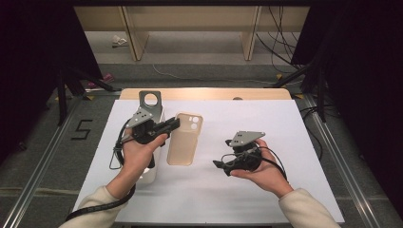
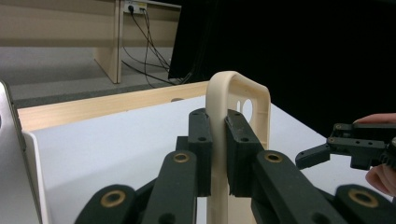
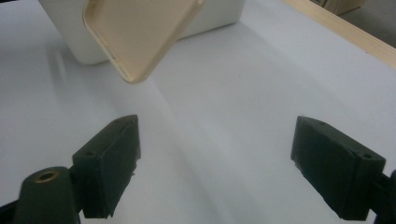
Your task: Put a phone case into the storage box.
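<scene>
A beige phone case (image 1: 184, 137) is held over the white sheet in the middle of the table, its camera cut-out at the far end. My left gripper (image 1: 173, 124) is shut on the case's left side wall. In the left gripper view, both pads press the thin rim (image 2: 218, 140) and the case (image 2: 238, 93) stands on edge. My right gripper (image 1: 219, 164) is to the right of the case, pointing left at it, open and holding nothing. In the right gripper view, the wide-apart jaws (image 3: 215, 158) frame bare sheet, with the case (image 3: 140, 32) hanging ahead above the surface.
A white box (image 1: 147, 175) lies under my left hand, seen behind the case as the white box (image 3: 210, 18). A grey bracket with a round hole (image 1: 150, 99) stands behind the left gripper. The white sheet (image 1: 266, 118) covers a wooden table; dark stands and cables flank it.
</scene>
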Motion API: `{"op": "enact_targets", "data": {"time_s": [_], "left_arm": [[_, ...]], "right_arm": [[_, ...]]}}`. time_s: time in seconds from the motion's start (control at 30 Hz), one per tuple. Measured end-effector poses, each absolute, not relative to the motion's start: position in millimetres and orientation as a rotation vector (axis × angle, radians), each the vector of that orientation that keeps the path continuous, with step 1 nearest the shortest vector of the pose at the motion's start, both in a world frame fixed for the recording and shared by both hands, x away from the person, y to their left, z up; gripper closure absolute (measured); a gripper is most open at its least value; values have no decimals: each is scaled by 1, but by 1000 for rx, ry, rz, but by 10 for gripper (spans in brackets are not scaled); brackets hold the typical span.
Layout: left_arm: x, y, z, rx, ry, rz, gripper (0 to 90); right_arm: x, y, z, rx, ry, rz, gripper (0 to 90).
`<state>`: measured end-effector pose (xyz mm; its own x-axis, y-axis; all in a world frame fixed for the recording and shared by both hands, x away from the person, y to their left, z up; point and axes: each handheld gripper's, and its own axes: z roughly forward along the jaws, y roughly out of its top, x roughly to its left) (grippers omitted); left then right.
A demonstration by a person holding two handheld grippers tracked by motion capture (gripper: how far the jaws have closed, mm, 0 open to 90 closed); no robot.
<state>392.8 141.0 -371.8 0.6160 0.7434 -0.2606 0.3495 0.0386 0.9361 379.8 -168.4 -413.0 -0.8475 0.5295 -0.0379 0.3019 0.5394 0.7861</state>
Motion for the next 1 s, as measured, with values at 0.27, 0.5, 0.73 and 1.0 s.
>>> {"op": "enact_targets", "data": {"time_s": [0.27, 0.5, 0.73, 1.0], "left_arm": [[392, 146, -364, 1553, 936, 405, 820], [391, 152, -358, 1541, 929, 431, 821], [392, 156, -356, 1537, 935, 441, 820], [393, 161, -355, 1532, 947, 435, 821]], "right_arm": [[378, -179, -413, 726, 2488, 1204, 164], [378, -183, -414, 730, 2482, 1198, 164], [377, -190, -415, 748, 2470, 1193, 166], [376, -199, -415, 768, 2455, 1191, 166]]}}
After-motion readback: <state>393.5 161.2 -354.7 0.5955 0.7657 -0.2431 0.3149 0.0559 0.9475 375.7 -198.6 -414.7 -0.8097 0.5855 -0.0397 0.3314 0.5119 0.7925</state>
